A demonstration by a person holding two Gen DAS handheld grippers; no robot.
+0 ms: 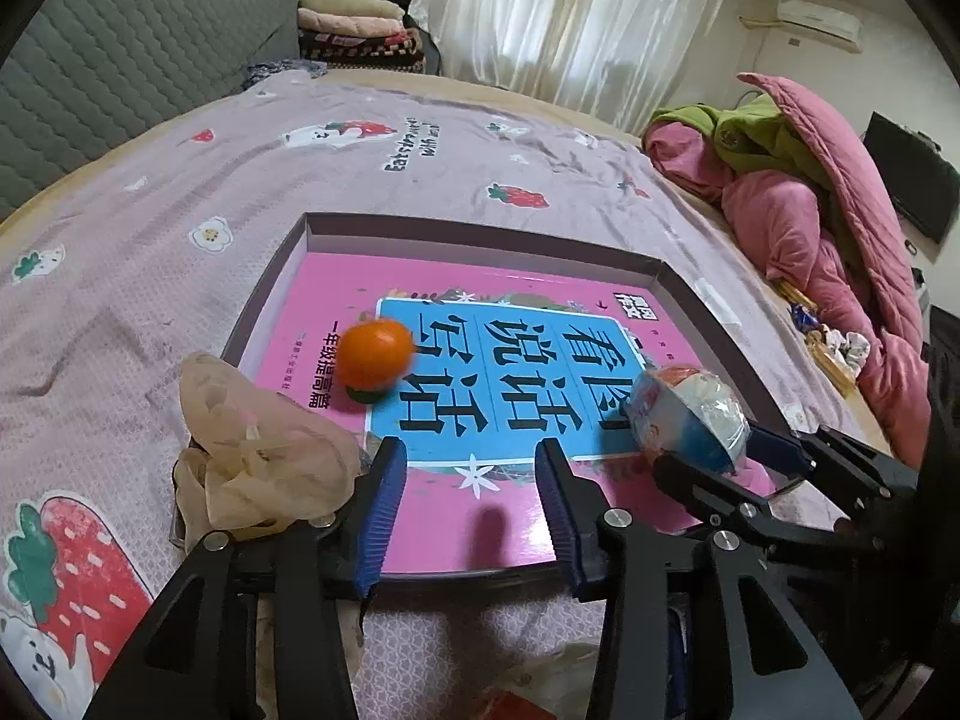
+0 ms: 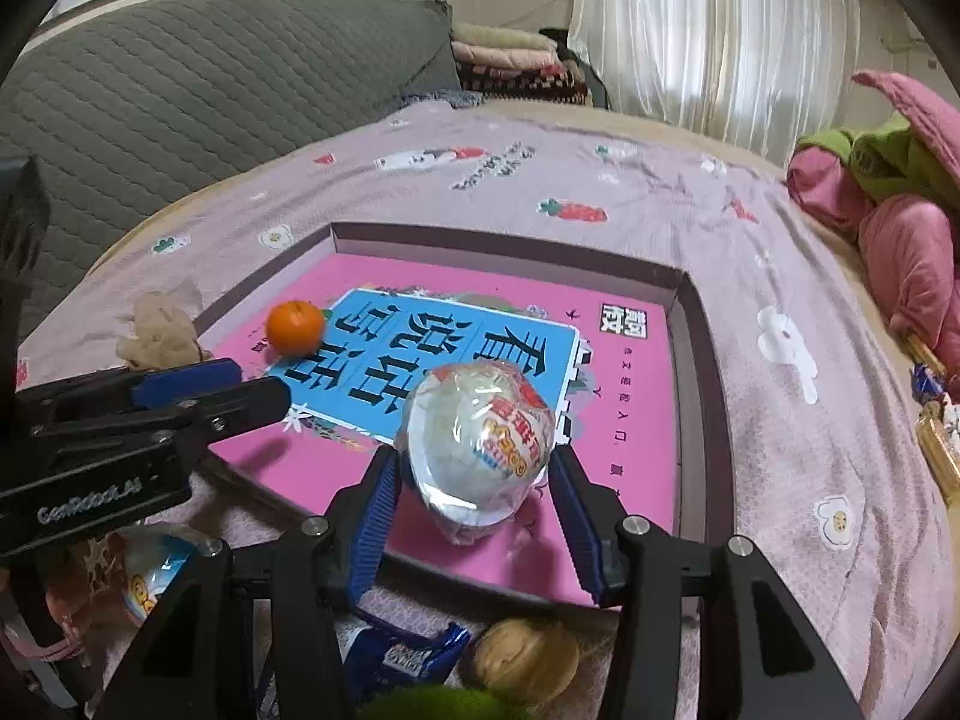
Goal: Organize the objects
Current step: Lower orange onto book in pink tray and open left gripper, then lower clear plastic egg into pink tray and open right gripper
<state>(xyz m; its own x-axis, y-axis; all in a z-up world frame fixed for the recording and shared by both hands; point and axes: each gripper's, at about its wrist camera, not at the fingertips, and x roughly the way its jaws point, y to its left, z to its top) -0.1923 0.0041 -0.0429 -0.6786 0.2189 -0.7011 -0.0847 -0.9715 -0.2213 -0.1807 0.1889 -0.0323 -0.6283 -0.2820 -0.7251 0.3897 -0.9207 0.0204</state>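
Both tilted down over the tray (image 1: 336, 228): left hand-held gripper (image 1: 468, 504) released, right hand-held gripper (image 2: 474, 516) grasping a wrapped egg (image 2: 474, 444).

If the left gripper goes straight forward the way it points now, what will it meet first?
Probably the pink book lying in the shallow box: the left gripper is open and empty above it. The orange sits further on, slightly left.

Soft daylight through white curtain (image 1: 570, 18), brightest at top centre; room evenly lit, mild magenta cast. Shadows faint: small dark patch under orange (image 1: 373, 360), soft blob on book (image 1: 480, 516) between left fingers. Orange slightly motion-blurred in left view. Glare on egg wrapper (image 2: 474, 438). Strong fisheye bending at edges, black vignette in corners. Nearest fingers soft.
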